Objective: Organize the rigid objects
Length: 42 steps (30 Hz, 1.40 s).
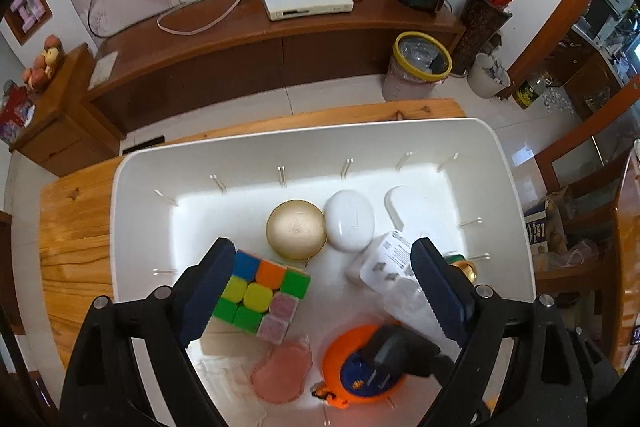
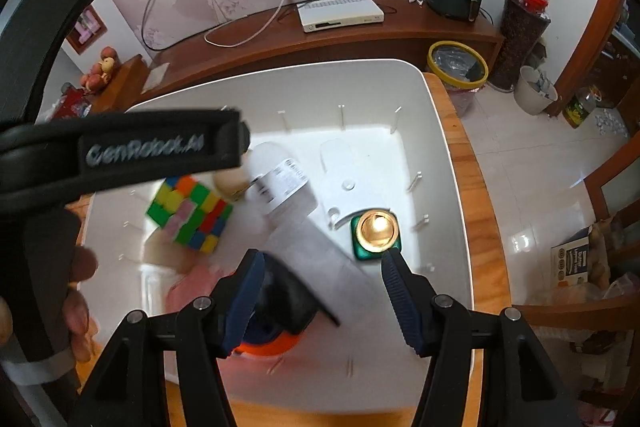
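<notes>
A white bin [image 1: 120, 211] on the wooden table holds a Rubik's cube [image 1: 262, 297], a gold round tin [image 1: 296, 229], a white earbud case [image 1: 349, 219], a white power strip [image 1: 394, 279], an orange tape measure [image 1: 360, 367], a black plug [image 1: 400, 351] and a pink clear piece [image 1: 282, 373]. My left gripper [image 1: 322, 293] is open above the bin's contents, empty. My right gripper [image 2: 322, 297] is open over the bin [image 2: 440, 131], beside a green bottle with a gold cap [image 2: 376, 231]. The cube [image 2: 190, 215] and power strip [image 2: 280, 183] also show there.
The left gripper's body [image 2: 120, 151] and a hand cross the right wrist view. Beyond the table [image 1: 76, 247] stand a TV cabinet [image 1: 240, 39] with a white set-top box [image 1: 306, 1], a yellow-rimmed trash bin [image 1: 418, 65] and a white pail [image 1: 488, 75].
</notes>
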Each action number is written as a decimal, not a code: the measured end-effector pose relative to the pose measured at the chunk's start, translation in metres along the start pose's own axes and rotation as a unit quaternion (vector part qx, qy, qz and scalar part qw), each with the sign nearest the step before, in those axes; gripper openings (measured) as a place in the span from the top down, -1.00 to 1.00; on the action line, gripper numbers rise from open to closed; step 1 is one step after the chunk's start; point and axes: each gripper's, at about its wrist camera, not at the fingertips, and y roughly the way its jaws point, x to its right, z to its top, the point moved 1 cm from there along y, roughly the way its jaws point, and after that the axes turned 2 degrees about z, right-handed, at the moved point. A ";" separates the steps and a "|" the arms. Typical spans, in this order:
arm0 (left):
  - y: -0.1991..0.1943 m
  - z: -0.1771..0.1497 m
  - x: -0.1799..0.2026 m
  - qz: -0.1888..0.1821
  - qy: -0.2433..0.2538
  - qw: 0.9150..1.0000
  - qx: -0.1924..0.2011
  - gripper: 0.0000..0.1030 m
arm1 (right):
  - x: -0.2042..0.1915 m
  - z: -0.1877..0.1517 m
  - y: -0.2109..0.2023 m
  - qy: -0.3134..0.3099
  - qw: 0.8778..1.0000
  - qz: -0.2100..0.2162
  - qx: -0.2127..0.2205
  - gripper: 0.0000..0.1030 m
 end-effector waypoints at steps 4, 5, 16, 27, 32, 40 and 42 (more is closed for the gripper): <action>-0.026 -0.006 0.001 0.002 0.002 1.000 0.019 -0.77 | -0.006 -0.010 -0.023 -0.002 1.000 0.008 0.012 -0.20; -0.032 -0.007 0.001 0.004 0.003 1.000 0.023 -0.77 | -0.006 -0.013 -0.028 -0.002 1.000 0.010 0.015 -0.20; -0.138 -0.062 -0.019 0.002 -0.020 0.996 0.092 -0.76 | -0.019 -0.048 -0.107 -0.011 0.998 0.031 0.055 -0.20; -0.207 -0.152 -0.036 0.010 -0.059 0.993 0.098 -0.76 | -0.042 -0.109 -0.193 -0.066 0.993 0.046 0.084 -0.38; -0.229 -0.185 -0.034 0.017 -0.067 0.992 0.108 -0.76 | -0.044 -0.135 -0.221 -0.065 0.993 0.056 0.084 -0.40; -0.262 -0.228 -0.024 0.048 -0.068 0.988 0.131 -0.76 | -0.042 -0.164 -0.264 -0.051 0.991 0.047 0.112 -0.54; -0.266 -0.238 -0.021 0.052 -0.069 0.987 0.133 -0.76 | -0.039 -0.170 -0.272 -0.052 0.990 0.045 0.121 -0.54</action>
